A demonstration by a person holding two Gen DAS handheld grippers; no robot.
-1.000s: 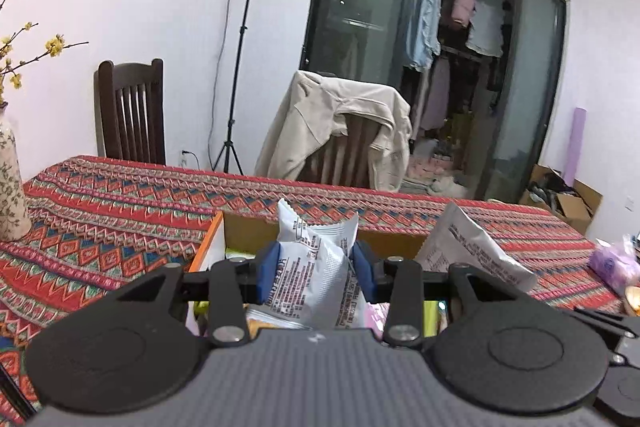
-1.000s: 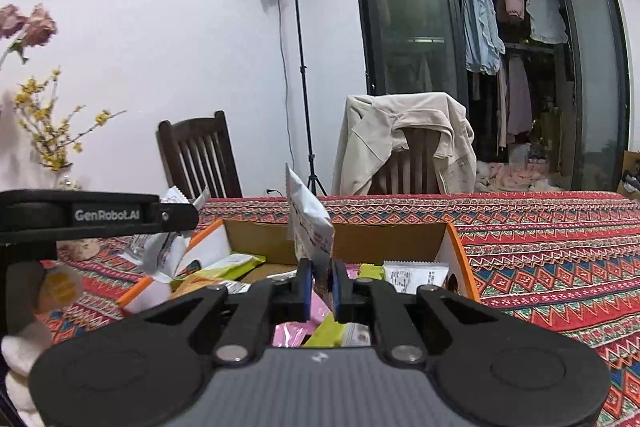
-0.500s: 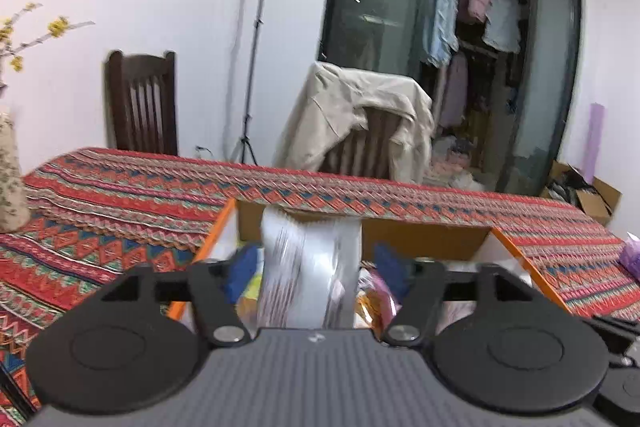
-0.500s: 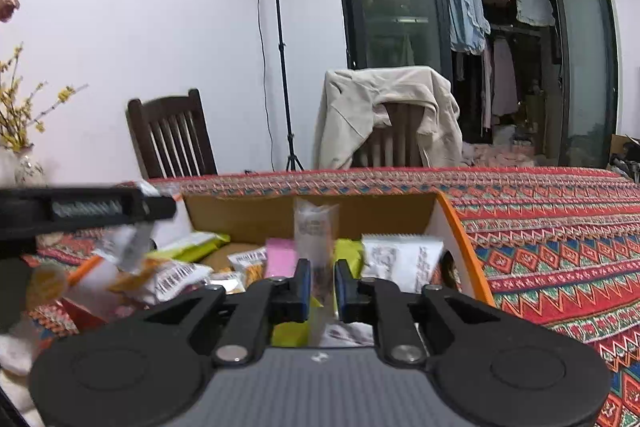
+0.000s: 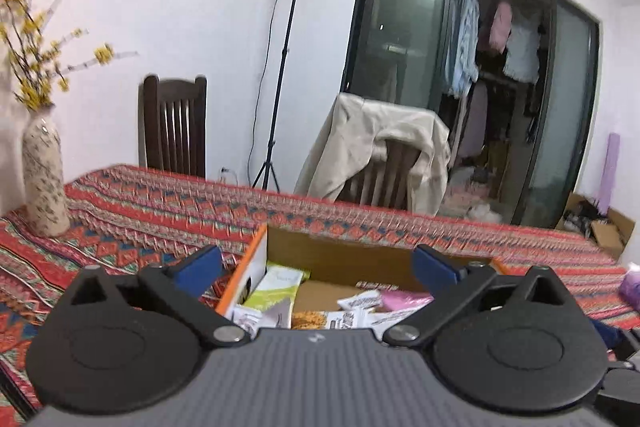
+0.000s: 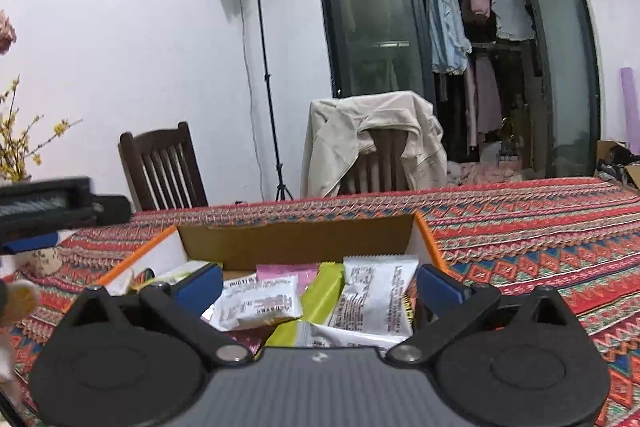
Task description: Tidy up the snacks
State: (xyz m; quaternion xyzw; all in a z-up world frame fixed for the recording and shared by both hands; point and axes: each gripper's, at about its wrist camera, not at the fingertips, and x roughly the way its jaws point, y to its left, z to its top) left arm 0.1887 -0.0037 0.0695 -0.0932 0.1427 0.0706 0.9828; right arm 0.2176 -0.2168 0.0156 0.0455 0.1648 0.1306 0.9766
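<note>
An orange-rimmed cardboard box point(image 5: 245, 267) sits on the patterned tablecloth, straight ahead of both grippers. In the left wrist view my left gripper point(image 5: 318, 264) is opening wide above the box, and no packet touches its blue pads point(image 5: 200, 265). Below it lie a green packet point(image 5: 276, 287), a pink packet point(image 5: 404, 297) and white ones. In the right wrist view my right gripper point(image 6: 320, 285) is also opening wide over the box point(image 6: 430, 239). Its pads are free of the white packets point(image 6: 376, 301) and the green packet point(image 6: 320, 297) lying beneath. The left gripper's body point(image 6: 60, 205) shows at the left edge.
A tall vase point(image 5: 42, 179) with yellow blossoms stands on the tablecloth point(image 5: 132, 211) at the left. Behind the table are a dark wooden chair point(image 5: 174, 127), a chair draped with a beige jacket point(image 5: 380, 155) and a light stand point(image 5: 280, 67). A purple bag point(image 5: 632, 285) lies at the far right.
Both grippers were shut on upright white packets. Both have spread their jaws wide, and the packets have dropped among the others in the box.
</note>
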